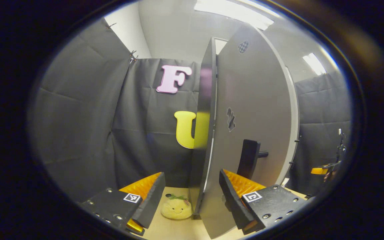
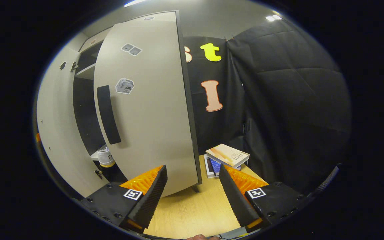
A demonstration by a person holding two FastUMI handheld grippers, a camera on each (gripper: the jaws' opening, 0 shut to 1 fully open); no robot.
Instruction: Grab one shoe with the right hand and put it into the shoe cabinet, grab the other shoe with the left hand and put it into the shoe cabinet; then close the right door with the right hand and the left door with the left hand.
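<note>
Where the left gripper view looks along its own fingers, the left gripper (image 1: pixel 192 196) sits at the bottom of the frame with fingers spread, nothing between the pads. Lower centre, between the fingers, a yellow plush toy (image 1: pixel 176 208) lies on the light wooden floor (image 1: pixel 165 230). Just right of centre the left door (image 1: pixel 245 133) stands ajar, edge-on toward the camera, its black handle (image 1: pixel 249 158) projecting near the right finger. At the far right edge a small yellow-and-black object (image 1: pixel 325 168) shows, possibly the other gripper; too small to confirm.

In the right gripper view, the shoe cabinet (image 2: pixel 53 133) occupies the left of the frame, interior dark. At lower left, inside the opening, one white shoe (image 2: pixel 106 157) with a yellow sole rests on a shelf; the second shoe cannot be made out. The right door (image 2: pixel 152 110) stands open across centre-left, its black handle (image 2: pixel 108 115) vertical. The right gripper (image 2: pixel 193 193) is at bottom centre, fingers apart, empty. Right of centre, stacked books (image 2: pixel 227 156) lie on the wooden floor (image 2: pixel 192 213).
</note>
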